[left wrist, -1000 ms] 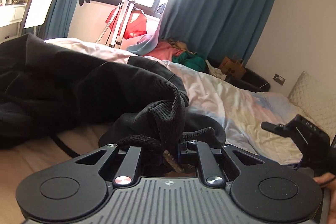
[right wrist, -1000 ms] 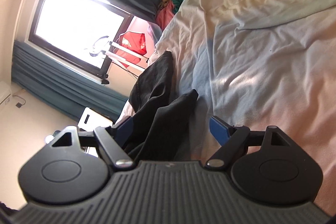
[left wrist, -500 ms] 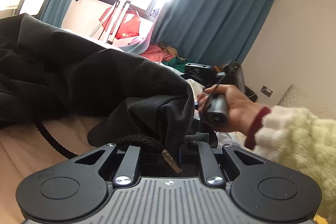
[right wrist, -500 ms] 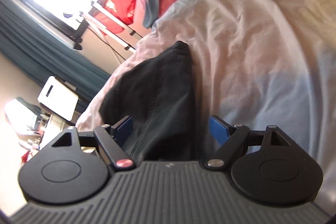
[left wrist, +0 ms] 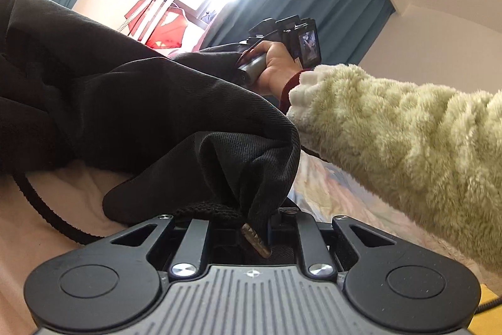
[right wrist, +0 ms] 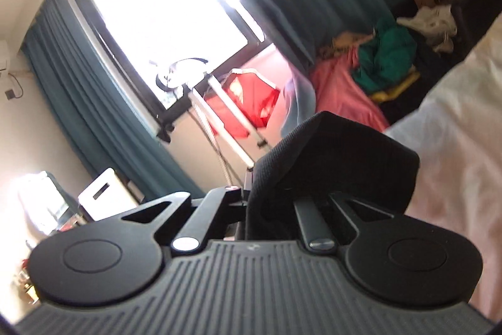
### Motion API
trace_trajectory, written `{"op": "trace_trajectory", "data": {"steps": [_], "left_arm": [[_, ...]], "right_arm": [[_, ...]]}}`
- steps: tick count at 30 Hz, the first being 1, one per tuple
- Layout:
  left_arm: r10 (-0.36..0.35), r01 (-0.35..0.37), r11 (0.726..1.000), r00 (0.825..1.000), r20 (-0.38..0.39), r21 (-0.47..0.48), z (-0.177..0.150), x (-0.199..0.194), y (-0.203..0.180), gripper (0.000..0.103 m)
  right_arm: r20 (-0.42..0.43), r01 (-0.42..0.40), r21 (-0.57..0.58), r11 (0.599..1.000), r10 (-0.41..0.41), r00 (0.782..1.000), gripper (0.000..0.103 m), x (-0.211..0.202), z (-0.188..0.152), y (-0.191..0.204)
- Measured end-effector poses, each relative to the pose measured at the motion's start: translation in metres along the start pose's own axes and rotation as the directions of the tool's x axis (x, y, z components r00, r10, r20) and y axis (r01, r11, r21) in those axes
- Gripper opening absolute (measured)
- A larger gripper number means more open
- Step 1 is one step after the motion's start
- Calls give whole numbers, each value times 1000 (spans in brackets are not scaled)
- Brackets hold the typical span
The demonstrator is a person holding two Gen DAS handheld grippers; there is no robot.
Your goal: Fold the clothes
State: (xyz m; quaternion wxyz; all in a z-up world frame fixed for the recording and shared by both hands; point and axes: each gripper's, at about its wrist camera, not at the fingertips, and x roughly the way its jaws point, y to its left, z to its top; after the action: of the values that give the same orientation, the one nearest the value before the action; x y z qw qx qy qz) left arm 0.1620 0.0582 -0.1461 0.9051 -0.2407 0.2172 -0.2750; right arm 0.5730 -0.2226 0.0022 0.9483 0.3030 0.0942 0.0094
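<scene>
Over the pale rumpled bedsheet (left wrist: 332, 187), my left gripper (left wrist: 251, 225) stayed clenched on the black twill garment (left wrist: 175, 115), my right gripper (right wrist: 282, 203) newly clamped on it, fingertips buried in cloth.

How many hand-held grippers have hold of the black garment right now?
2. The left hand-held gripper is shut on a bunched edge of the black garment near the bed; the right hand-held gripper pinches another fold, lifted. The pinch points are partly hidden by cloth.

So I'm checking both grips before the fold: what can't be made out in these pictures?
- Left wrist view: left gripper fingertips, buried in black garment folds.
- Right wrist view: right gripper fingertips, hidden by draped cloth; motion blur.
- Either view: garment type and full outline, cut off by frame edges.
</scene>
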Motion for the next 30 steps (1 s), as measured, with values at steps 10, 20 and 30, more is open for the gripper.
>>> {"op": "trace_trajectory", "data": {"steps": [10,20,30], "left_arm": [[7,-7,1000,1000,-3,2,3,-2,2,15],[79,-78,996,997,-17,32,12,13,-16,17],[214,-203,964,976,-45,173,7,11,-40,19]], "right_arm": [[-306,218,46,975,-194,932,16,-31,-22,-91],[-415,113,72,991,-73,907,64,-232,-74,-87],[-450,163,311,936,-6,893,64,-315,-118,-120]]}}
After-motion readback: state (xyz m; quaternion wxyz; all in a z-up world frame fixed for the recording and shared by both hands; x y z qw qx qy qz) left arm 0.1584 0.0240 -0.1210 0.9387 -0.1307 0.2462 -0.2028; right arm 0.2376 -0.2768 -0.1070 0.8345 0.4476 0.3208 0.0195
